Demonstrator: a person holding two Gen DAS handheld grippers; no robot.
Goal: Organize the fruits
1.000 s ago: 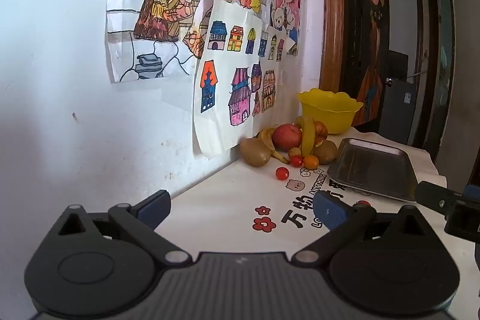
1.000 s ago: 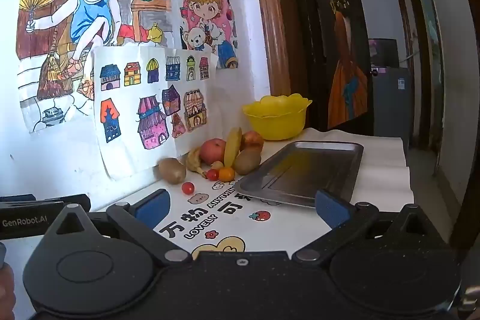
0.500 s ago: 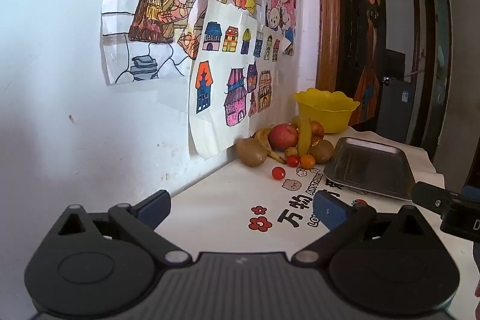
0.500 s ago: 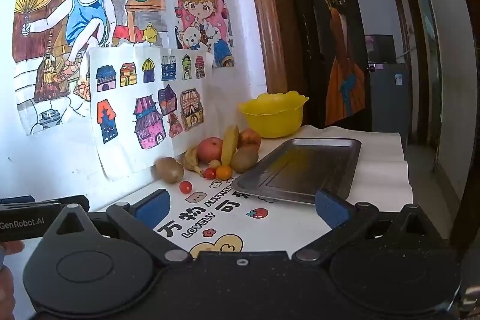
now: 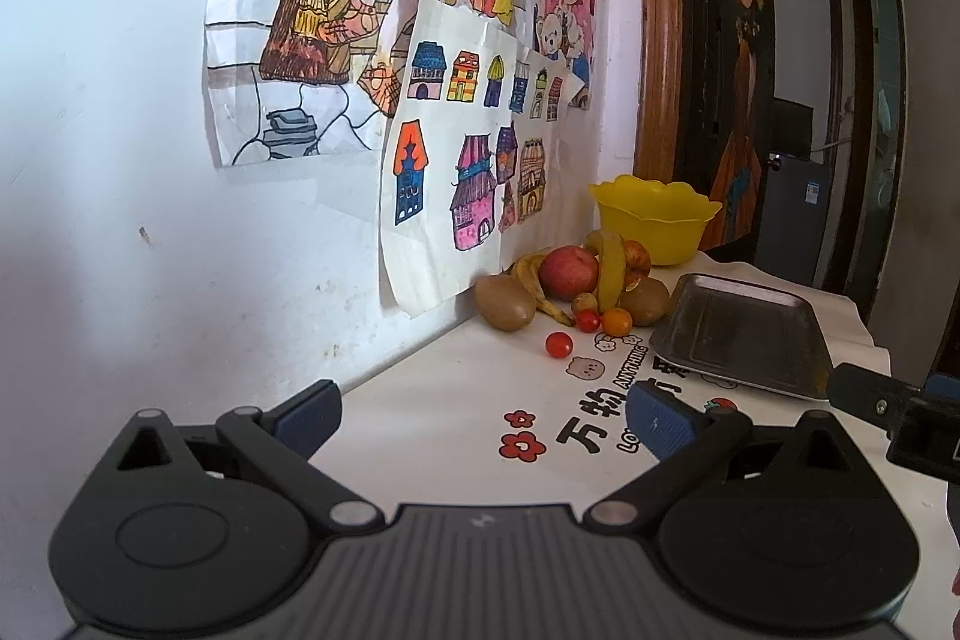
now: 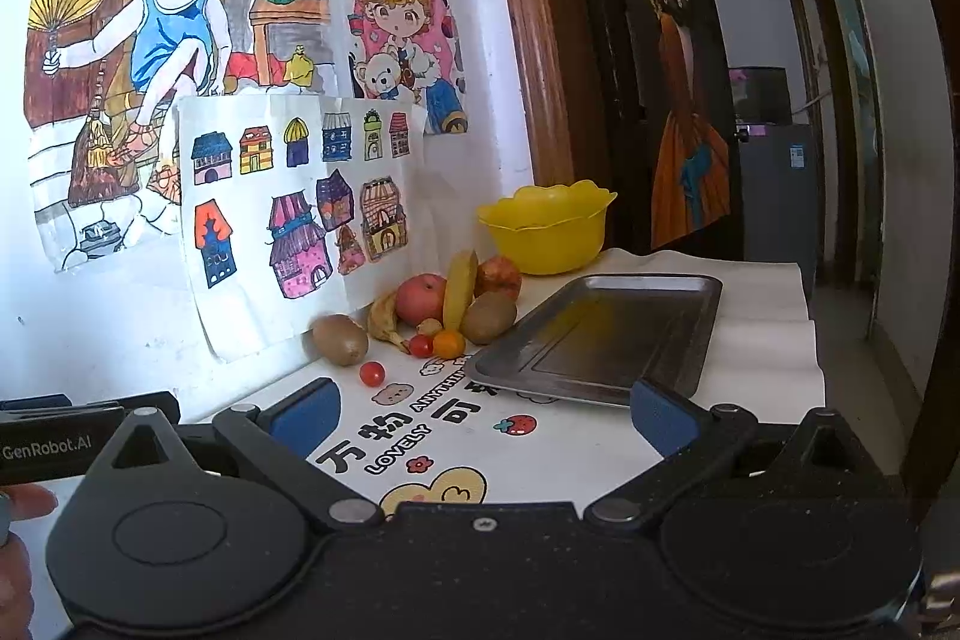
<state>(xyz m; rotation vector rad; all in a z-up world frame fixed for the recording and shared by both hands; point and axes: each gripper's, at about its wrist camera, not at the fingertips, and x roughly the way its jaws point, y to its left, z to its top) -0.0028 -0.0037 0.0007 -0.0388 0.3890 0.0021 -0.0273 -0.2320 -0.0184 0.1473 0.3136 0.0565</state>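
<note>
**Blue pads spread wide, nothing between them**

Blue-padded fingers of the left gripper (image 5: 483,415) stand wide apart above the printed tablecloth (image 5: 456,412), gripping nothing. The right gripper (image 6: 483,412) is likewise spread wide and bare. Well ahead of both, the fruit pile (image 6: 447,307) sits against the wall: red apple (image 5: 568,273), bananas (image 5: 612,271), two kiwis. One cherry tomato (image 5: 558,344) lies apart, nearer. Just beside the pile rest a metal tray (image 6: 600,334) and a yellow bowl (image 6: 546,232).
</note>
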